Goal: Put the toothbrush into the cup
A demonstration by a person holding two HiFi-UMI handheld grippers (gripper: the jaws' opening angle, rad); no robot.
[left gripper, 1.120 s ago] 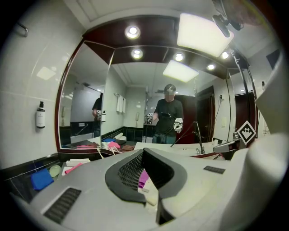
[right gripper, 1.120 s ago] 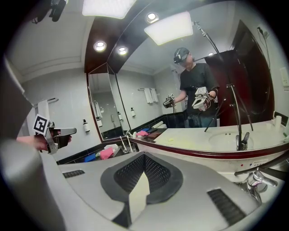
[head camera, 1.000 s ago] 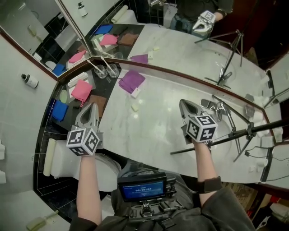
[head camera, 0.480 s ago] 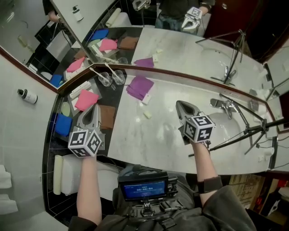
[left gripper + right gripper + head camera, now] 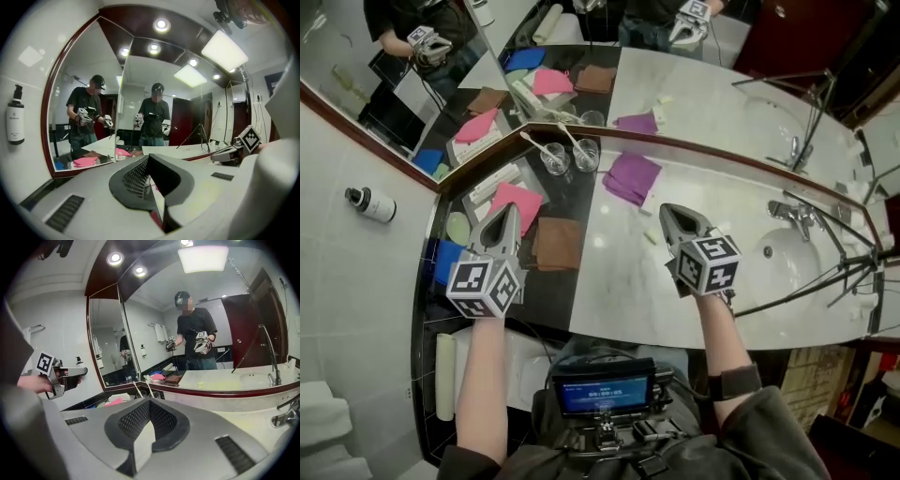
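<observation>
1. Fingers of the left gripper (image 5: 506,217) are pressed shut with nothing in them; it hangs over the dark shelf (image 5: 574,199), by a pink cloth (image 5: 523,197).
2. Fingers of the right gripper (image 5: 674,215) are shut too and hold nothing; it hangs over the white counter (image 5: 619,286), near a purple cloth (image 5: 633,176).
3. Two glass cups stand far back by the mirror (image 5: 722,103), just beside each other: the left cup (image 5: 554,159) and the right cup (image 5: 586,154).
4. One white toothbrush (image 5: 534,142) leans in the left cup; another brush (image 5: 568,137) leans in the right cup.
5. Both grippers are well apart from the cups; a brown cloth (image 5: 558,242) lies between the grippers; the sink (image 5: 787,255) is at the right.
</observation>
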